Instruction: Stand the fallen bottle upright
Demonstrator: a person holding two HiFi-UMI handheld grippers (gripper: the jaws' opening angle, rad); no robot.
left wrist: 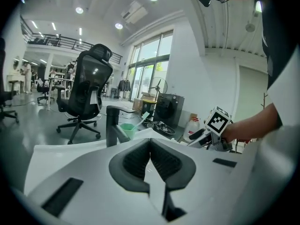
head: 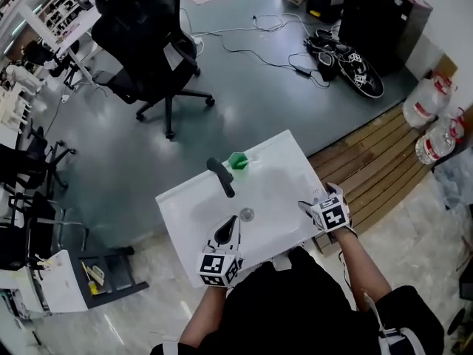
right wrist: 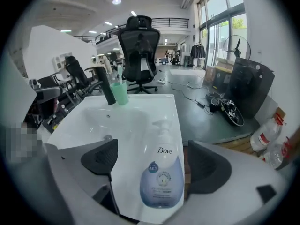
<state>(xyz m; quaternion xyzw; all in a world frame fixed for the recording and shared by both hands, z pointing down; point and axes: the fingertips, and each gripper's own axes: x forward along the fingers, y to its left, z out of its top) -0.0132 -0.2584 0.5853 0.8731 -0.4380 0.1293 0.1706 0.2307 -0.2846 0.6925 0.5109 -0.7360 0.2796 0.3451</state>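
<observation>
A white Dove pump bottle (right wrist: 161, 172) lies on its side on the right rim of the white sink (head: 177, 205), pump end towards the faucet. In the right gripper view my right gripper (right wrist: 154, 161) is open, one pad on each side of the bottle's body with a gap to each. In the head view the right gripper (head: 309, 204) sits at the sink's right edge. My left gripper (head: 232, 222) hovers over the basin near the drain (head: 246, 214); in its own view the left gripper (left wrist: 150, 153) is shut with nothing held.
A black faucet (head: 220, 176) and a green cup (head: 238, 160) with a toothbrush stand at the sink's far side. A black office chair (head: 148, 35) is beyond on the grey floor. Wooden decking (head: 377, 161) and water jugs (head: 436, 124) lie right.
</observation>
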